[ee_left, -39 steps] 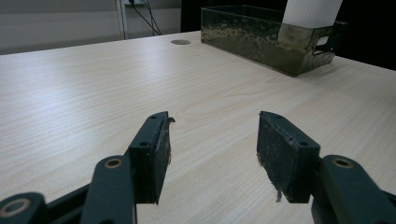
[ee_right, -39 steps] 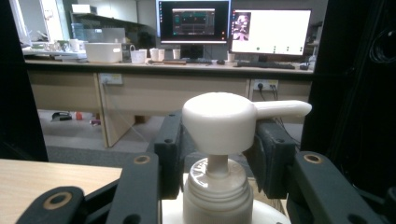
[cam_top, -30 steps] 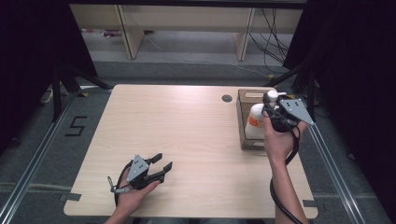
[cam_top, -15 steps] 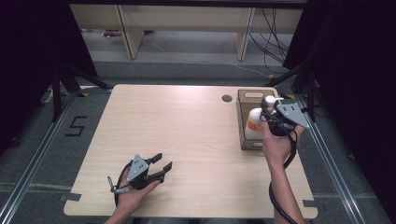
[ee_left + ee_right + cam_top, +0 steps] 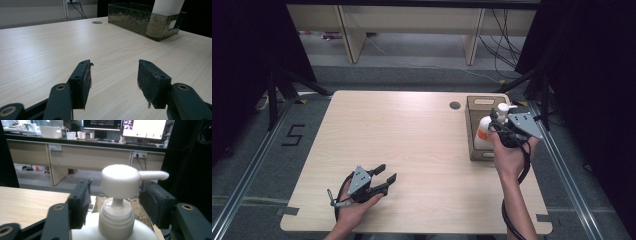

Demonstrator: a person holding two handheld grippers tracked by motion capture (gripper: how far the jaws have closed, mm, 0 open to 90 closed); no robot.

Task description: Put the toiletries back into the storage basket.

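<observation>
Your right gripper (image 5: 501,126) wide apart around pump bottle (image 5: 117,202) in box (image 5: 474,131), not squeezing. Left gripper (image 5: 384,174) spread, empty, far from box. Bottle not out yet.

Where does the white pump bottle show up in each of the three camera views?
High view: the pump bottle stands in the box at the table's right side, by the right tool.
Left gripper view: its white body rises from the box's near end, top right.
Right gripper view: centre, pump head between the open jaws.
Shared landmark: the box.
</observation>
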